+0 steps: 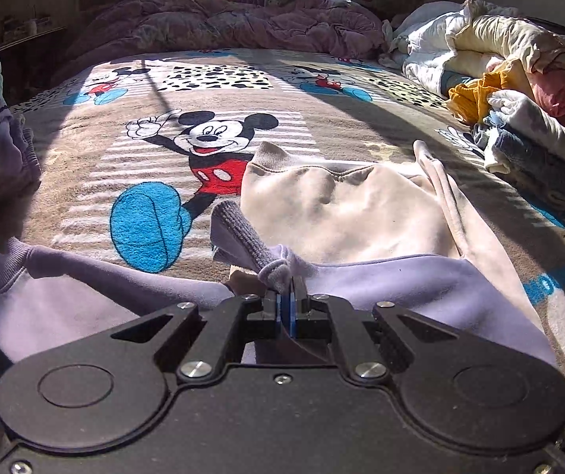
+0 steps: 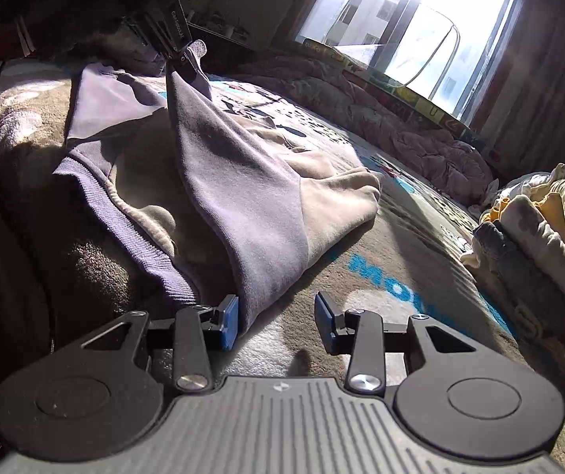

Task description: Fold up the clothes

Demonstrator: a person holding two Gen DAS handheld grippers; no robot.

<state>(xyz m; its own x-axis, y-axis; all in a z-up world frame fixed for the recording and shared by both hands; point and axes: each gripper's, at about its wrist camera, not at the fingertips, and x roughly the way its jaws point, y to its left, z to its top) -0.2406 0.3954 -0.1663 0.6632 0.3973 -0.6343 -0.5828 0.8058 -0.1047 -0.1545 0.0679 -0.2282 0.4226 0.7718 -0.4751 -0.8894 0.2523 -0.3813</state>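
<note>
Closest in the left wrist view, left gripper (image 1: 291,290) clamped tight, blue pads pressed together on a ribbed grey-lavender cuff (image 1: 272,268) of the sweatshirt (image 1: 381,213). Seen from the right wrist view, same gripper (image 2: 181,59) raised above the bed, cuff pinched, sleeve (image 2: 219,150) hanging from it in a taut slanted sheet down to the garment's near edge. Right gripper (image 2: 276,322) low over the blanket, jaws partly apart with nothing between them, left blue pad (image 2: 230,322) just beside the sleeve's lower edge; touching or not, cannot tell. Sweatshirt lying spread on the Mickey Mouse blanket (image 1: 85,150), cream body in the middle, lavender sleeves and ribbed lavender hem (image 2: 132,245) toward the near side, cream collar end pointing away. Just beyond the garment, a large printed Mickey figure (image 1: 211,150) with red shorts and a blue shoe. Off to the right, well apart from the sweatshirt, a stack of folded clothes (image 1: 535,150), grey, white and dark blue, with a mustard-yellow piece (image 1: 470,96) and a heap of white and cream bedding (image 1: 476,43) behind it. Farther back, a crumpled mauve quilt (image 1: 223,23) across the width of the bed. Farthest, a bright window (image 2: 413,12) above a colourful patterned ledge.
</note>
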